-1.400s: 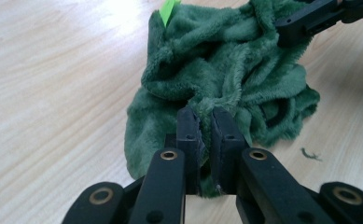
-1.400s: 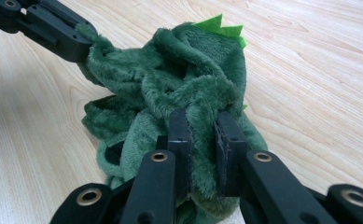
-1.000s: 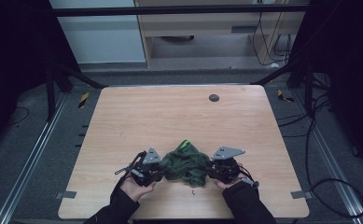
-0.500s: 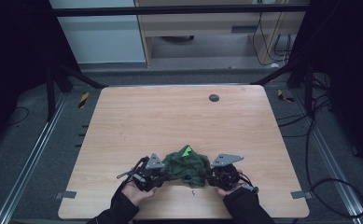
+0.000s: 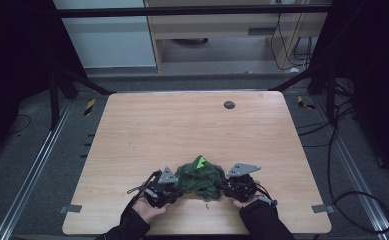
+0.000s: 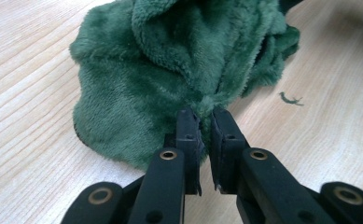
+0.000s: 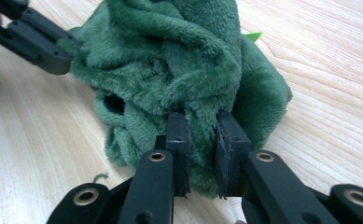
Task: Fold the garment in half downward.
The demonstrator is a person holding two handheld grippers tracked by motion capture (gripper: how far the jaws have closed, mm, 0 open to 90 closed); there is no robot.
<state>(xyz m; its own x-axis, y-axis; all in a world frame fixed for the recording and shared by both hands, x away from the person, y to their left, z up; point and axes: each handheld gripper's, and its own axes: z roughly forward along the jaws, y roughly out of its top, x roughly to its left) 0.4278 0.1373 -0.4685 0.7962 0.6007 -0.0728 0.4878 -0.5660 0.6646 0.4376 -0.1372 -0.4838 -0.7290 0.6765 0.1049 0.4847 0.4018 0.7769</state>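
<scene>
Left gripper sits at the near edge of the wooden table, left of the green cloth; its jaws are pinched almost fully together on a fold of the cloth's edge, pile squeezed into the narrow gap, seen plainly in the left gripper view. Cloth lies bunched in a heap on the table close to the person's side, between the two grippers, touching the wood along its lower edge. A bright green tag stands up at the heap's far side. Right gripper sits at the cloth's right; in the right gripper view its jaws stand a little wider, with a thicker wad of cloth clamped between them. Holding opposite sides reads as a set-up for pulling the heap apart and spreading it flat; both grips low, near the table, so the cloth can be drawn out rather than lifted. A small green thread lies loose on the wood beside the heap. A dark round spot sits well apart toward the far edge, possibly a hole or a plug; too small to tell. Hard to make out: which edges or corners are gripped, since the folds bury them; how many layers each gripper holds; the cloth's full shape. The person's sleeves are cut off at the bottom of the high view.
</scene>
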